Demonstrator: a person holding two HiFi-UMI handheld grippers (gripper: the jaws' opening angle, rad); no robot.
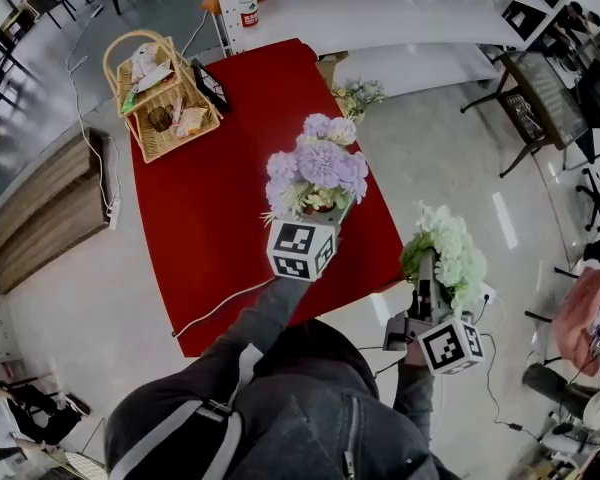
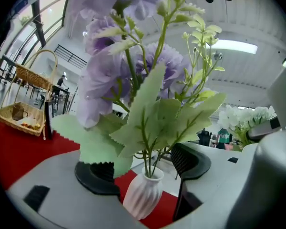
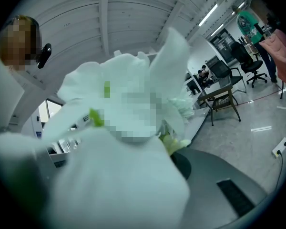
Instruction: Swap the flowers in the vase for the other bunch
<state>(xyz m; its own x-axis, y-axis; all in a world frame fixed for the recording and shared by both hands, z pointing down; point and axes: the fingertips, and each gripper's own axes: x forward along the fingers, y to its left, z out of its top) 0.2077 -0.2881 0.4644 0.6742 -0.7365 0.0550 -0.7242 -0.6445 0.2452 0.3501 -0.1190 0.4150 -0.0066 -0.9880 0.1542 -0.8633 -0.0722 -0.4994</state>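
Left tongs (image 2: pixel 144 168) stand open either side of the white vase (image 2: pixel 142 195), whose light, floppy purple flowers (image 2: pixel 105 80) want pinching low on the stems; right tongs (image 1: pixel 427 296), smothered, seemingly clamp the white bunch (image 1: pixel 452 253).

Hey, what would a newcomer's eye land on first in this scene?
The purple flowers stand out most. They sit in a white vase on the right side of the red table, between the open jaws of the left gripper. Next comes the white bunch, held by the right gripper off the table's right edge. A wicker basket sits at the far left corner.
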